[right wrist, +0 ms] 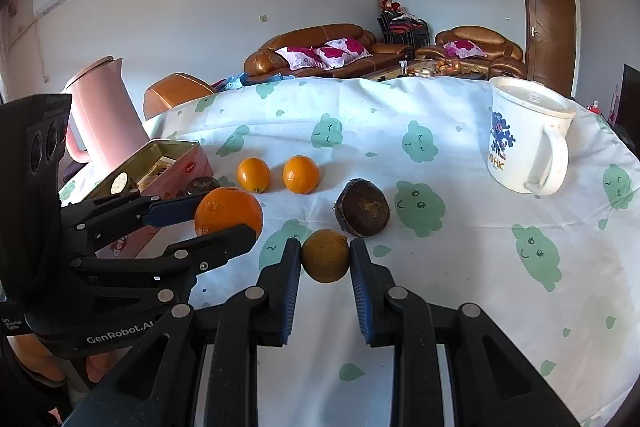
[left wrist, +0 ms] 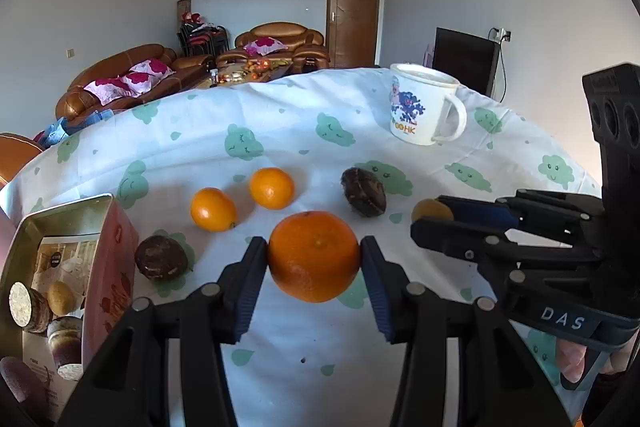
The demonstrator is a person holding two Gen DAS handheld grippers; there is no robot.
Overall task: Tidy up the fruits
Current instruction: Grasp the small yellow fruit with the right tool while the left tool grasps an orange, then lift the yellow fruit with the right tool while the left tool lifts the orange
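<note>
My left gripper (left wrist: 314,251) is shut on a large orange (left wrist: 314,255), both blue pads pressed to its sides. My right gripper (right wrist: 325,255) is shut on a small yellow-brown fruit (right wrist: 325,255); the left wrist view shows this fruit (left wrist: 431,211) at that gripper's tips. Two small oranges (left wrist: 213,209) (left wrist: 272,187) lie on the cloth behind. One dark brown fruit (left wrist: 363,191) sits to their right, and another (left wrist: 161,257) lies by the open pink tin (left wrist: 116,227). From the right wrist, the large orange (right wrist: 228,211) shows between the left gripper's fingers.
The tin (right wrist: 176,147) holds several round items. A white mug (left wrist: 426,103) stands at the back right of the table (left wrist: 280,131) under a cloud-print cloth. A pink kettle (right wrist: 104,115) stands at the far left. Sofas lie beyond the table's far edge.
</note>
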